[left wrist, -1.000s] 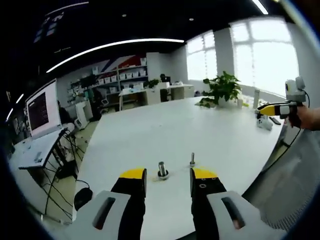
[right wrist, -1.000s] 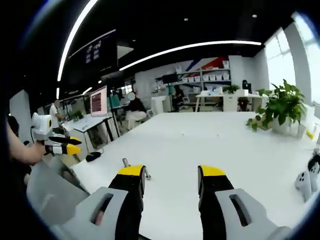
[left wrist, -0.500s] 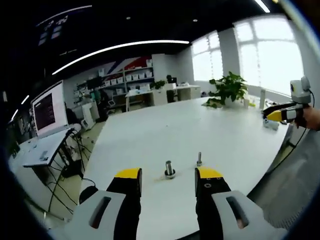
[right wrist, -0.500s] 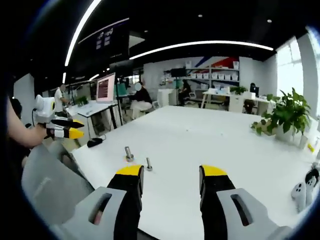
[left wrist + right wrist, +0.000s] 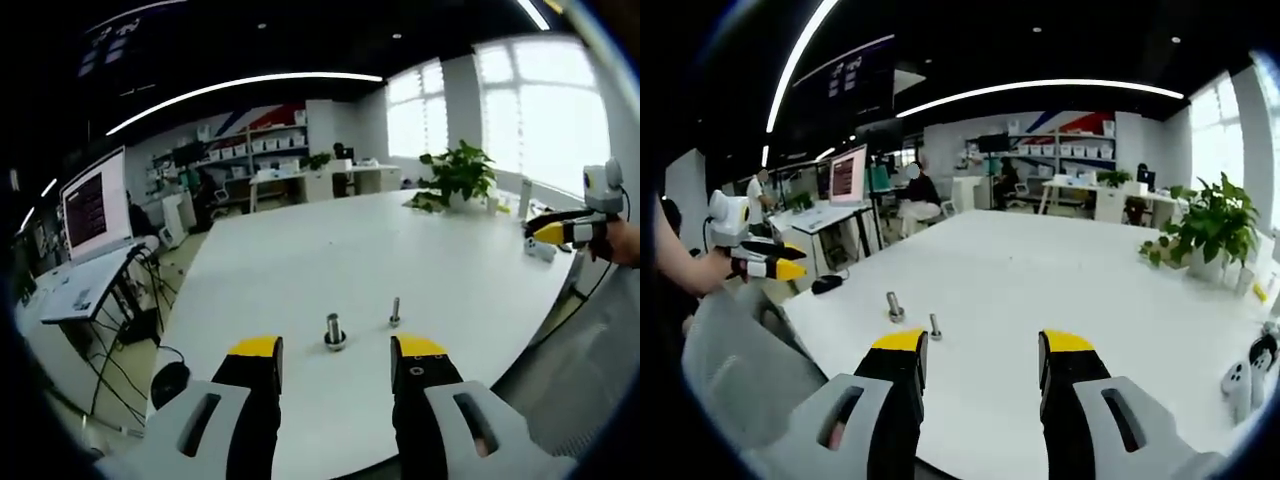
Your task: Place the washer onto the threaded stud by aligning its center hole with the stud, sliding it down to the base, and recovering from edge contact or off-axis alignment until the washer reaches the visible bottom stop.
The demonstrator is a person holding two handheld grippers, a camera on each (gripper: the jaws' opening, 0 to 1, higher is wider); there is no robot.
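Studs first: two small metal pieces stand upright on the white tabletop (image 5: 400, 250), close to its near edge. In the left gripper view the thicker one, a threaded stud (image 5: 334, 328) with what looks like a washer (image 5: 335, 344) lying round its foot, sits between the tips of the left hand-held gripper (image 5: 335, 348) but beyond them, not touched. A thinner bolt (image 5: 395, 312) stands just beside it, to the right in that view and a little farther off. Whether the ring at the stud's base is the washer or part of the stud I cannot say for certain; it is too small.

The left hand-held gripper has its yellow-tipped jaws spread wide and nothing between them. The right hand-held gripper (image 5: 983, 345) is likewise spread wide and empty, hovering over bare tabletop; in its own view the threaded stud (image 5: 894, 306) and the thin bolt (image 5: 935, 326) lie ahead and to the left of its left jaw, apart from it.

Each tool shows up in the other's view, held out past the table edge with a forearm behind it: the right one (image 5: 556, 231) at the far right, the left one (image 5: 785, 266) at the far left.

A potted plant (image 5: 455, 178) stands at the far side of the tabletop, and a monitor (image 5: 96, 207) glows on a desk beyond.
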